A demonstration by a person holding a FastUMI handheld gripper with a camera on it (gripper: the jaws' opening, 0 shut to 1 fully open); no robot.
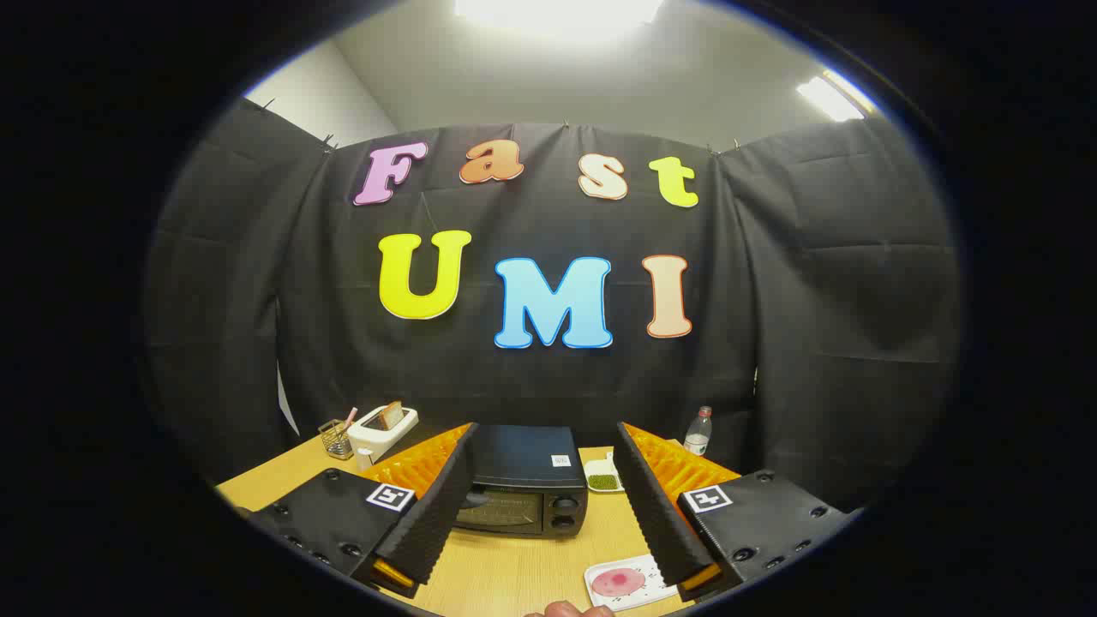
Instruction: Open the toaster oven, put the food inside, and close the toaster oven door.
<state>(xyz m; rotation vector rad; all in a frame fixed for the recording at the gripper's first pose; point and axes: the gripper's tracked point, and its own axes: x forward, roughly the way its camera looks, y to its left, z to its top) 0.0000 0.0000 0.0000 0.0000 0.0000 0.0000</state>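
Observation:
A black toaster oven stands on the wooden table beyond my fingers, its glass door shut and two knobs on its right side. A white tray with a pink slice of food lies on the table near the right finger, close to me. My gripper is open, held above the table with nothing between the black ribbed fingers. The left finger hides the oven's left part.
A white toaster with a slice of bread and a small wire basket sit at the table's back left. A small white dish with green food lies right of the oven, a plastic bottle behind it. A fingertip shows nearest me.

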